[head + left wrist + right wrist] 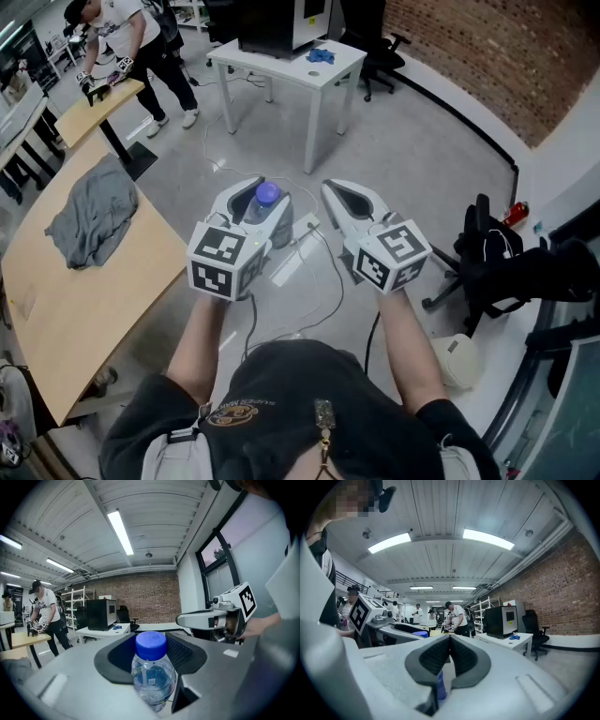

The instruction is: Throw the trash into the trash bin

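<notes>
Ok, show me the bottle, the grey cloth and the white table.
bottle point(151, 645), left gripper view, on its blue cap.
grey cloth point(94, 214), head view, on its middle folds.
white table point(281, 66), head view, on bare tabletop.

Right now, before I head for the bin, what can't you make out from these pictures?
- Trash bin: in none of the three views.
- Bottle: lower body hidden by the left tongs in the head view, cut off by that gripper's body in the left gripper view.
- Blue bit under the shut right tongs: mostly hidden by them in the right gripper view; cannot name it.
</notes>
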The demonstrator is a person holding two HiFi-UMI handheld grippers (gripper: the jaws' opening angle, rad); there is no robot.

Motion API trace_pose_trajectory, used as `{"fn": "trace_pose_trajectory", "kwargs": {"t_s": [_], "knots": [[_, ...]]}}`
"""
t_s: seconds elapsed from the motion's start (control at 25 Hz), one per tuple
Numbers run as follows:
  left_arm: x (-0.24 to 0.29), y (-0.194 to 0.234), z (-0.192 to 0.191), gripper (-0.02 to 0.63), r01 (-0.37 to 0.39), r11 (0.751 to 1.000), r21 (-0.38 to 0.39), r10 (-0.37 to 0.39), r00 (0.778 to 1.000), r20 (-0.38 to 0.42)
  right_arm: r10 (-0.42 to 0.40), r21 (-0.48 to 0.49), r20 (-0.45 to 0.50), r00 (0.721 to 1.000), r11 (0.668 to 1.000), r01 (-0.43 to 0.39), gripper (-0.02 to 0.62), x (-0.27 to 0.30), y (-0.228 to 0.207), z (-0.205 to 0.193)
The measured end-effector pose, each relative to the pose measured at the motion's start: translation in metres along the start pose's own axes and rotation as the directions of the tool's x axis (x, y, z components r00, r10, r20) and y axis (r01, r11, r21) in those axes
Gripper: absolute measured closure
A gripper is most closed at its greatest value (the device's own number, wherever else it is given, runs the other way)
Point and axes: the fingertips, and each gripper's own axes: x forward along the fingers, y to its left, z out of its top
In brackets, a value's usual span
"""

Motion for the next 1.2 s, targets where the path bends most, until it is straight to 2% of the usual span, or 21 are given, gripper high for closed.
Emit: {"fn": "trace_pose_trajectory", "kwargs": {"t_s": [0.48,0.72,1.0,1.08,1.2], "knots": [[0.002,-0.002,-0.002,0.397,0.012,1.000,0.011,-0.012,1.000,-0.007,-0.008,0.015,0.010,1.000,1.000,0.008,0.592,-0.001,-0.003,-0.001],[0.009,-0.009,-0.004,0.397,0.046,0.999,0.013,-0.046,0.999,-0.011,-0.047,0.020,0.004,0.999,0.999,0.047,0.592,-0.011,-0.011,-0.005],[0.038,-0.045,-0.013,0.397,0.174,0.985,0.014,-0.173,0.984,-0.033,-0.173,0.048,-0.015,0.985,0.984,0.174,0.593,-0.046,-0.044,-0.017],[0.048,-0.067,-0.016,0.397,0.244,0.970,0.016,-0.243,0.969,-0.043,-0.236,0.061,-0.028,0.971,0.969,0.238,0.594,-0.067,-0.053,-0.022],[0.065,-0.101,-0.021,0.397,0.359,0.933,0.019,-0.357,0.932,-0.056,-0.336,0.077,-0.048,0.941,0.938,0.339,0.593,-0.098,-0.067,-0.032]]}}
